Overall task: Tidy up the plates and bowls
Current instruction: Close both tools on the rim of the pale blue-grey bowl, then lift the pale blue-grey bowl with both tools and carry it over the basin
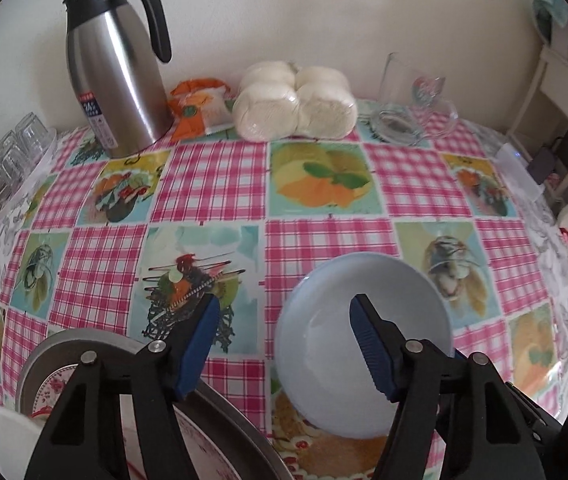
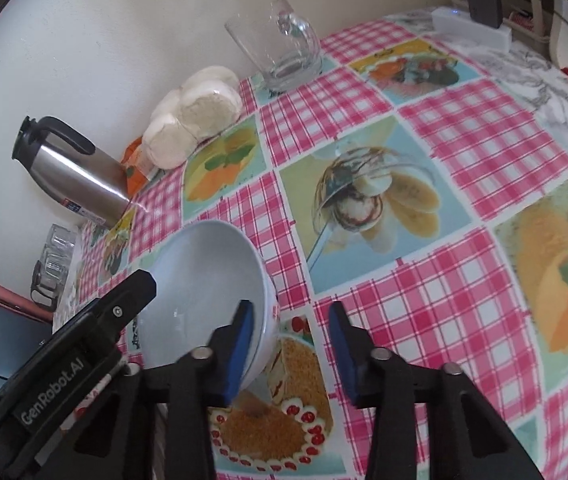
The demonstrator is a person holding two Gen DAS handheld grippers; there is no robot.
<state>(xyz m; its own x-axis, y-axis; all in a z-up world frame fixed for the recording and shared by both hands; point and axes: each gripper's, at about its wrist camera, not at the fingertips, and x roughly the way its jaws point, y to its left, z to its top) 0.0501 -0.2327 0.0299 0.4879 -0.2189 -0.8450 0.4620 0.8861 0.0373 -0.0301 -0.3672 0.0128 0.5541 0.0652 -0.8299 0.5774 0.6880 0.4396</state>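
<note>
Item one: a pale blue round ceramic bowl (image 1: 363,344) stands on the table (image 1: 220,188), near its front edge, on the pink-check tablecloth with food pictures.

Item two: our left gripper (image 1: 284,344) hangs over that bowl, fingers spread; the right-hand finger (image 1: 367,344) is above the bowl's hollow, the left-hand finger (image 1: 200,344) outside its rim. We cannot tell whether either pad touches it.

Item three: our right gripper (image 2: 289,348), fingers spread with only tablecloth between them. Its left finger (image 2: 240,352) is over the bowl's (image 2: 204,292) right rim; contact we cannot tell.

Item four: at the near left, a round grey metal tray (image 1: 228,412) carrying a floral-patterned plate (image 1: 50,388) and a white dish (image 1: 8,440), partly hidden by the gripper.

Item five, far side by the wall: a stainless steel jug with black handle (image 1: 116,80), an orange packet (image 1: 196,108), wrapped white round breads (image 1: 295,104), a clear glass mug (image 1: 411,100) and, at far left, small glasses (image 1: 16,156).
</note>
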